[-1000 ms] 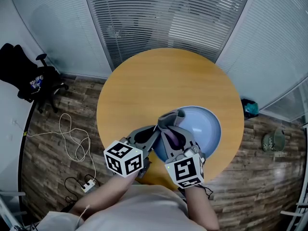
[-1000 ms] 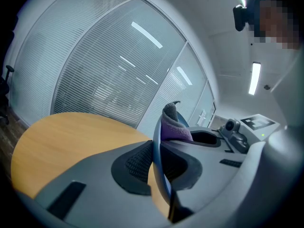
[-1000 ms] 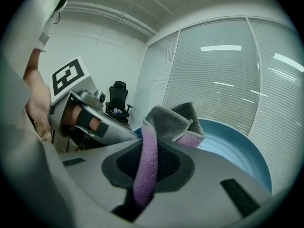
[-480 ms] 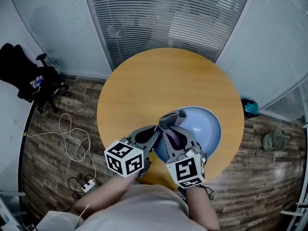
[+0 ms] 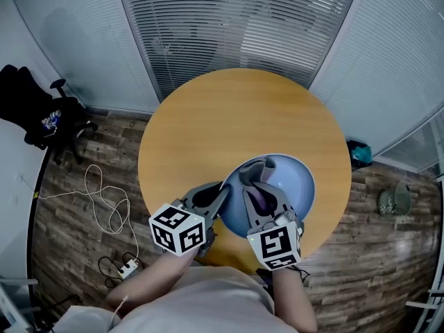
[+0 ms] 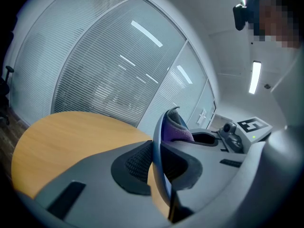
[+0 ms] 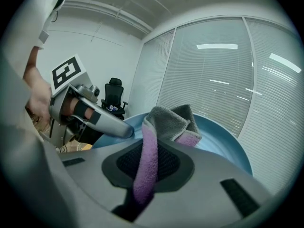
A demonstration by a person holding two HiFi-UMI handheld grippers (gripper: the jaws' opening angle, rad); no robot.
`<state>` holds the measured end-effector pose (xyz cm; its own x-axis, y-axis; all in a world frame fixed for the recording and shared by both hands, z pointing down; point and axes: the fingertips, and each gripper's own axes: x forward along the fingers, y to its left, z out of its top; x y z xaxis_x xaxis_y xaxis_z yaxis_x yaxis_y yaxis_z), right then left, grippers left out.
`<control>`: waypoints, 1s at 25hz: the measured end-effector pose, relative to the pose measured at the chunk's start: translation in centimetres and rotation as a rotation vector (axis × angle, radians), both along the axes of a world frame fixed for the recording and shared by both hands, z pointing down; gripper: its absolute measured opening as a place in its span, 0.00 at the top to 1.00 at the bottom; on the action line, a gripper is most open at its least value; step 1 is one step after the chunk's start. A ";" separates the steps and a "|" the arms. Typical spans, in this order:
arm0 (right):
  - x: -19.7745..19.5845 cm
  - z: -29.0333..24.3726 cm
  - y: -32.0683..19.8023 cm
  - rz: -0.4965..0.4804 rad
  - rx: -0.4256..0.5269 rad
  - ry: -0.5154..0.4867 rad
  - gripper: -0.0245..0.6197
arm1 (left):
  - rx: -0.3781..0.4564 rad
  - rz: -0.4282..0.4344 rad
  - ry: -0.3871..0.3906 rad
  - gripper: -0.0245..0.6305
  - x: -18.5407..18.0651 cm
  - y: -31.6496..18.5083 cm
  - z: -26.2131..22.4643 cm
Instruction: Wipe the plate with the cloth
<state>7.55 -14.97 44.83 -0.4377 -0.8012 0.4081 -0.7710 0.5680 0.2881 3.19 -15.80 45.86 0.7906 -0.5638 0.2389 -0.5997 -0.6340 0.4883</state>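
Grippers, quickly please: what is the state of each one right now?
Left gripper: closed on the rim of the plate.
Right gripper: closed on the cloth.

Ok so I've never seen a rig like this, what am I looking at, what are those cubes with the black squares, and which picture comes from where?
There is no robot here. A person holds a two-jaw gripper in each hand, and the marker cubes are part of those grippers. The head view comes from a camera on the person's head, looking down. Each gripper view comes from a camera riding on that gripper, looking along its jaws. On the round wooden table is a blue plate. The left gripper is clamped on the plate's rim. The right gripper pinches a grey and purple cloth over the plate.
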 end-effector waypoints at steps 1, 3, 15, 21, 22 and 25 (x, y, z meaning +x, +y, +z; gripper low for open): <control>0.3 0.0 0.0 0.007 -0.001 0.000 0.88 | -0.001 -0.001 0.000 0.91 0.0 0.0 0.0; 0.8 0.0 -0.1 0.014 0.004 -0.008 0.88 | -0.003 -0.004 0.002 0.91 0.0 -0.1 0.0; 2.6 0.0 -0.5 0.061 0.009 -0.009 0.88 | 0.002 -0.012 0.004 0.90 -0.3 -0.5 -0.1; 3.5 0.1 -0.9 0.080 0.007 -0.007 0.88 | 0.003 -0.021 0.005 0.90 -0.5 -0.9 -0.1; 3.7 0.1 -1.0 0.085 0.006 -0.006 0.88 | 0.003 -0.022 0.005 0.90 -0.5 -1.0 -0.1; 4.3 0.2 -1.2 0.101 0.004 -0.007 0.88 | 0.002 -0.026 0.008 0.90 -0.7 -1.1 -0.1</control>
